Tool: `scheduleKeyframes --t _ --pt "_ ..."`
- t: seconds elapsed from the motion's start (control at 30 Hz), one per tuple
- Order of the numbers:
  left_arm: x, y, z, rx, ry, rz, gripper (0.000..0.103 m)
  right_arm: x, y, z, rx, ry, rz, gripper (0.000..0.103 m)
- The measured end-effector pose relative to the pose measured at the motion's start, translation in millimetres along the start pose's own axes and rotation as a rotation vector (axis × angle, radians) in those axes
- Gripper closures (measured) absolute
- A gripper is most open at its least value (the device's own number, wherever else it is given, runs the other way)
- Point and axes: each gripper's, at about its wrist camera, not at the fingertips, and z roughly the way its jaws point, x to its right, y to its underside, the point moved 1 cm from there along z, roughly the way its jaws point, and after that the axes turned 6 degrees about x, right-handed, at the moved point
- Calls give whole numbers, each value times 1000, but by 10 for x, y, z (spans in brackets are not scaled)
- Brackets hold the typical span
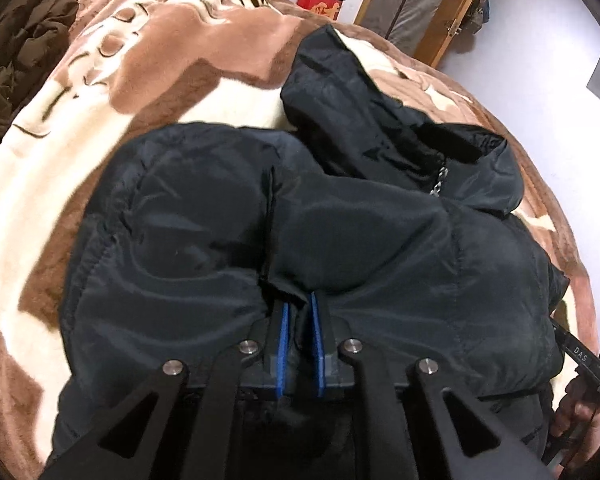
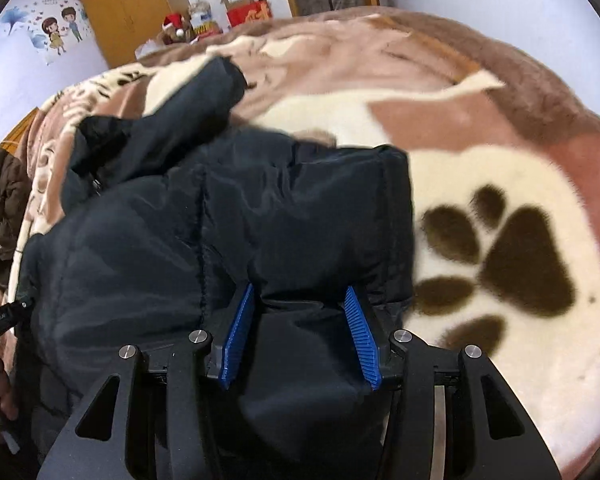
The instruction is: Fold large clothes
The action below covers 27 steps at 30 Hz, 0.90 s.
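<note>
Working left to right, we find the left claw (image 1: pixel 298 312) nearly together, its blue pads pinching a thin fold of the black jacket (image 1: pixel 260 220) at the near hem. The jacket lies bunched on the bed, one sleeve (image 1: pixel 332 80) thrown out toward the far side.

Risk one: we judge the left pinch to be shallow. The shell looks slick and padded, so a sharp pull could slip the fold out of the pads and drop that corner.

The right claw (image 2: pixel 300 320) stands well apart, with a thick bulge of jacket (image 2: pixel 300 200) between its pads; whether the pads press on it we cannot tell.

Risk two: if the right side is not gripped, a lift would carry only one corner and skew the fold. The loose sleeve and the zipper pull (image 1: pixel 436 188) could also drag or snag and undo the shape.

Surface: a plush blanket (image 2: pixel 480 152) in brown, pink and cream covers the bed, with a dark paw print (image 2: pixel 512 256) just beside the jacket's right edge. Its pile may grip the fabric and bunch.

Room: a brown coat (image 1: pixel 16 52) lies at the far left of the bed. Beyond stand a wooden wardrobe (image 2: pixel 128 16), a red box (image 1: pixel 320 4) and pale walls.
</note>
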Motion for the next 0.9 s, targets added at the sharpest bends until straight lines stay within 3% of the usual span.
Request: scheduleKeyframes --t 0.13,0.33,0.43,0.5,0.67,0.73,0.9 --pt "38 -38 -146 -2 -27 4 88 11 -96 -199 -10 7 -7 55" --pt "-11 -114 -560 39 -74 18 84 122 -227 -777 136 -10 7 55" --pt "44 -172 -751 105 -151 48 84 127 -279 -797 151 10 -13 55" --pt "179 -230 -798 140 -129 68 84 114 -302 -672 132 13 -21 55" --pt "626 -261 -303 89 -70 241 83 49 -324 -145 46 46 -31 55" --pt "548 -183 42 41 -100 238 83 14 -244 -11 25 48 -40 55" --pt "422 -95 248 71 -87 239 83 -30 -179 119 4 66 -63 55"
